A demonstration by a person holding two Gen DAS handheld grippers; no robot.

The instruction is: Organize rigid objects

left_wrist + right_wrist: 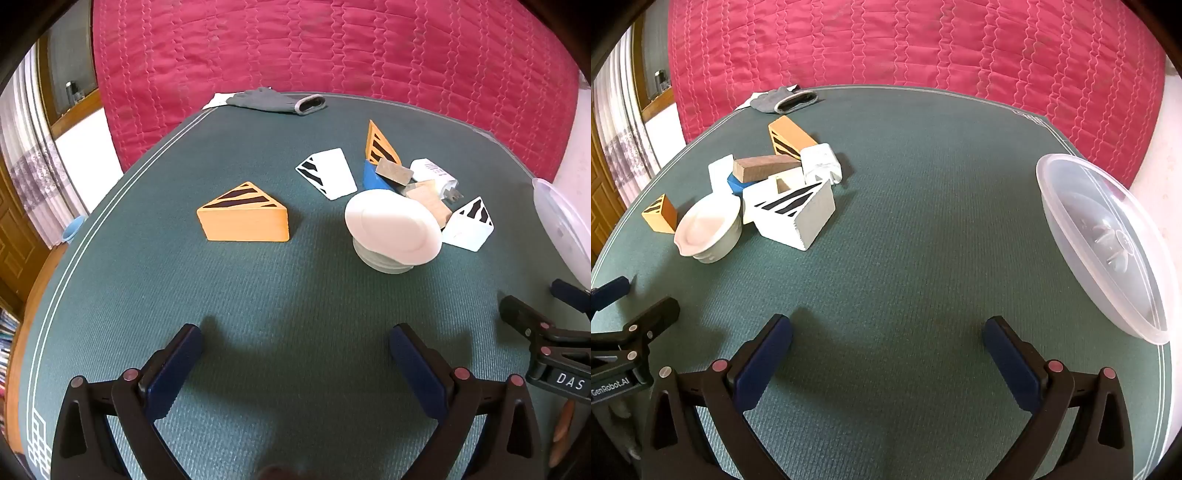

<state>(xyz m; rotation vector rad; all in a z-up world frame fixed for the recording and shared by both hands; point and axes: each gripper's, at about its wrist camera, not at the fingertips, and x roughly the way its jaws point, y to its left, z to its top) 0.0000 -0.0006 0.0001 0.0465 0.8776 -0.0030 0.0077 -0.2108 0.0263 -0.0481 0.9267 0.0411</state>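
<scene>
both grippers hover over bare green mat with nothing between the pads: left gripper (295, 354) spread wide and angled down, right gripper (888, 347) likewise wide and empty; each also shows at the edge of the other's view. nearest piece on the left side is the orange striped wedge (245, 214), lying flat and alone, well apart from the pile. it looks like painted wood: stiff, light to moderate in weight, not fragile. judgement: its two slanted sides would squeeze out of the pads, so take it across the flat top and bottom faces, or on the long straight face against the opposite point only with care. next out, the white ceramic bowl (393, 232) sits tipped at the near edge of the pile; glazed, so probably slippery and breakable. pinch the rim wall and set it down gently. the white striped wedge (794, 212) sits just beside it, resting against the pile; its broad flat sides look easy to clamp. behind, a brown wooden block (764, 168) lies on top of a blue piece (737, 184), with a white charger (822, 162) and a second orange wedge (788, 138) at the back; lifting lower pieces first would likely topple the rest. the clear plastic container (1104, 236) stands at the right mat (923, 221) edge, seemingly the destination. a grey glove (273, 100) lies at the far edge.
</scene>
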